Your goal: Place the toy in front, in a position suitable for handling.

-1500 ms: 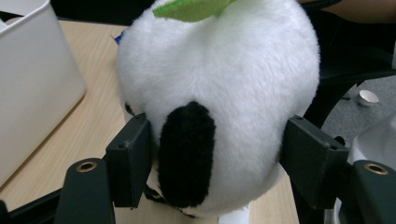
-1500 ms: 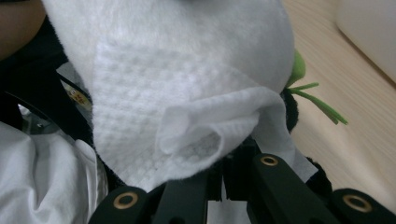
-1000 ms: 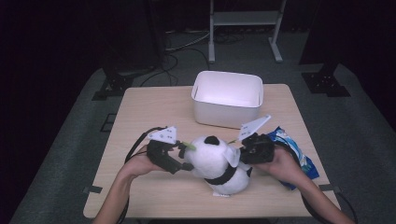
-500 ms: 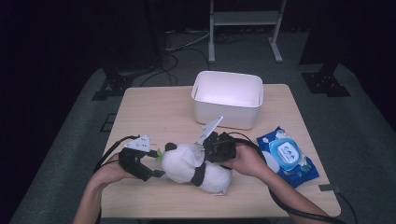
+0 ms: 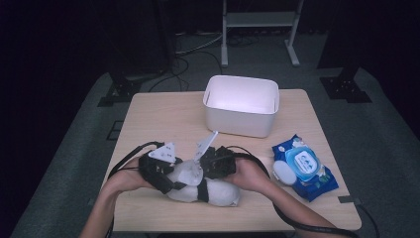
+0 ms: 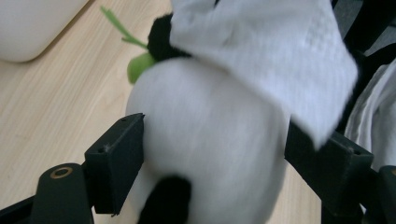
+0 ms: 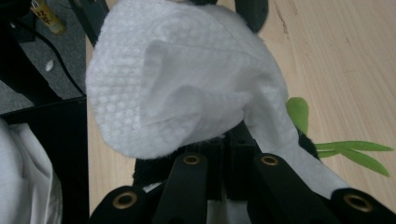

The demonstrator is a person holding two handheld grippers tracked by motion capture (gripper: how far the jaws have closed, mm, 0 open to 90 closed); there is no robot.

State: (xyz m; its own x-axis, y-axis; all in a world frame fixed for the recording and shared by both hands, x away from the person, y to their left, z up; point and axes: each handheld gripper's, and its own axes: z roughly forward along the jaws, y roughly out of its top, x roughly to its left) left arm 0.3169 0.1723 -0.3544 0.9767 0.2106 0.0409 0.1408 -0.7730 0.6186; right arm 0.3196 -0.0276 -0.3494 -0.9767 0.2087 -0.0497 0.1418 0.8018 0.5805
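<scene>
Gripping plush panda (image 6: 210, 154), left gripper (image 5: 159, 171); right gripper (image 5: 214, 162) pinching wipe (image 7: 187, 88)

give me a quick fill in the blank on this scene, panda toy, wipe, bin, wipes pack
1. The left gripper has its jaws on either side of the plush ____.
2. The right gripper pinches a white ____ draped over the toy.
3. The white bin stands on the far side of the ____.
4. The blue wipes pack lies at the table's ____ side.

Missing words: panda; wipe; table; right
</scene>
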